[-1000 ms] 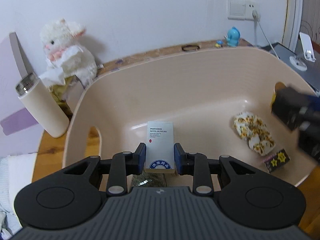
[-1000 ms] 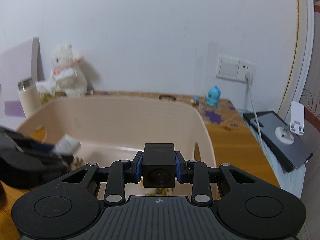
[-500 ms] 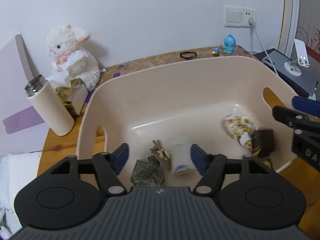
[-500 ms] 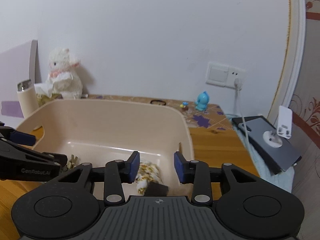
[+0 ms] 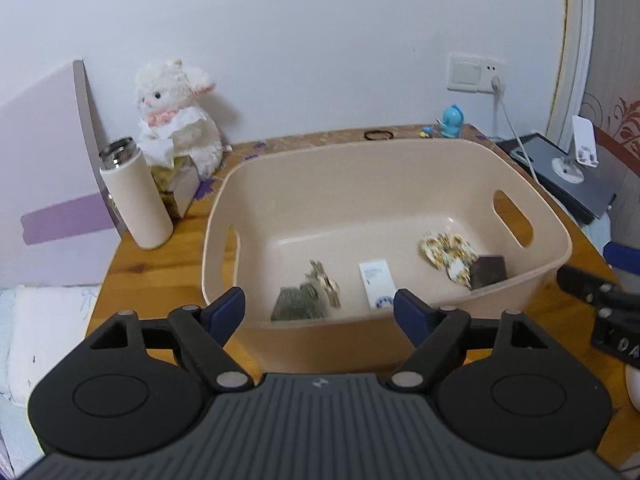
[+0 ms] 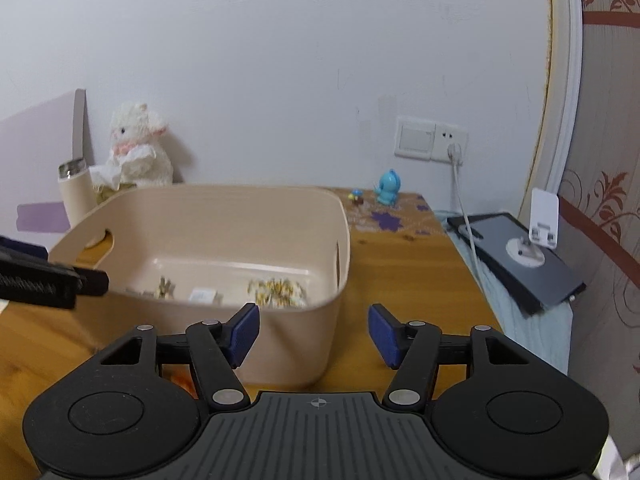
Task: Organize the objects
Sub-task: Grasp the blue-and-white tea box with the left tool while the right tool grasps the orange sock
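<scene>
A beige plastic basket (image 5: pixel 400 168) stands on the wooden table. In it lie a white packet (image 5: pixel 375 285), a dark cube (image 5: pixel 488 272), a yellow flowered scrunchie (image 5: pixel 444 251), a green pouch (image 5: pixel 300 304) and a small pale clip (image 5: pixel 322 280). My left gripper (image 5: pixel 319 306) is open and empty, drawn back in front of the basket's near wall. My right gripper (image 6: pixel 313 330) is open and empty, at the basket's (image 6: pixel 224 208) right near corner. The scrunchie (image 6: pixel 276 292) and packet (image 6: pixel 203 295) show blurred in the right wrist view.
A cream flask (image 5: pixel 134 196), a tissue box and a white plush lamb (image 5: pixel 176 120) stand left of the basket. A blue figurine (image 5: pixel 451 122) and a hair tie (image 5: pixel 378 135) lie behind it. A grey tablet with a phone stand (image 5: pixel 568 168) and a charging cable are at the right.
The left gripper let go of the white packet and the right let go of the dark cube; both now lie in the basket. Both grippers opened wide and pulled back.
</scene>
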Demonstrator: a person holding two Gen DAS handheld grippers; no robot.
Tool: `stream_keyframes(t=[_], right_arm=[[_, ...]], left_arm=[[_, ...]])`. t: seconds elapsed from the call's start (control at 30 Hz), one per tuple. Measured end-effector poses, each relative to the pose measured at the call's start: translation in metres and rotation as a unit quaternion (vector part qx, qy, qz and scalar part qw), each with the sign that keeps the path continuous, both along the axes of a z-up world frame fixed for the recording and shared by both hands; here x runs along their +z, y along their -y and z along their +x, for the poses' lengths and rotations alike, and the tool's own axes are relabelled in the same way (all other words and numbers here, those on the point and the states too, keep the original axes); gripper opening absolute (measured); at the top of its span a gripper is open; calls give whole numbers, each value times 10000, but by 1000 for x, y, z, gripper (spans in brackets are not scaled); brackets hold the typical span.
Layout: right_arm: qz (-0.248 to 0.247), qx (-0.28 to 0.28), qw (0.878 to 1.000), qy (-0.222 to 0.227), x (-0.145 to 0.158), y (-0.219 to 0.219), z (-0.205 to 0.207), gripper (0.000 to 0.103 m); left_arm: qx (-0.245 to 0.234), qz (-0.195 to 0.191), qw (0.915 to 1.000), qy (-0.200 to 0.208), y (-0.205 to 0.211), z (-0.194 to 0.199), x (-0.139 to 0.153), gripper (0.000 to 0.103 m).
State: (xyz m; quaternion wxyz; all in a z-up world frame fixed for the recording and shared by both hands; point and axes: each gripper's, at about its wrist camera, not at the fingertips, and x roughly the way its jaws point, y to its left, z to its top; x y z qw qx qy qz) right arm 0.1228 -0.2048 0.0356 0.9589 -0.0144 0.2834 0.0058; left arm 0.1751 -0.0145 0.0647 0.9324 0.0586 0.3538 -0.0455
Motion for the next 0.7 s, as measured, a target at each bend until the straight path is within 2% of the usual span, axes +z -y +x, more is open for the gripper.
stream_keyframes(t=[0.33,0.43,0.57,0.7], right_arm=[[-56,-7,9995,-326,-29,8,-29,67],[-107,-5,9990,-431,-36,10,-32,68],[-200,9,9981,-577,-45,8,-33,69],[-290,50,9973,-671,-53,4,-32,73]], left_arm=[[-281,15,9996,-64,15,-36,-15,85],[-387,103,9992,-59,22,-42,-27,85],[-492,23,9983,-317,27,-40,-47,85],[-594,293,9973,-318,37,-40,-65,85]])
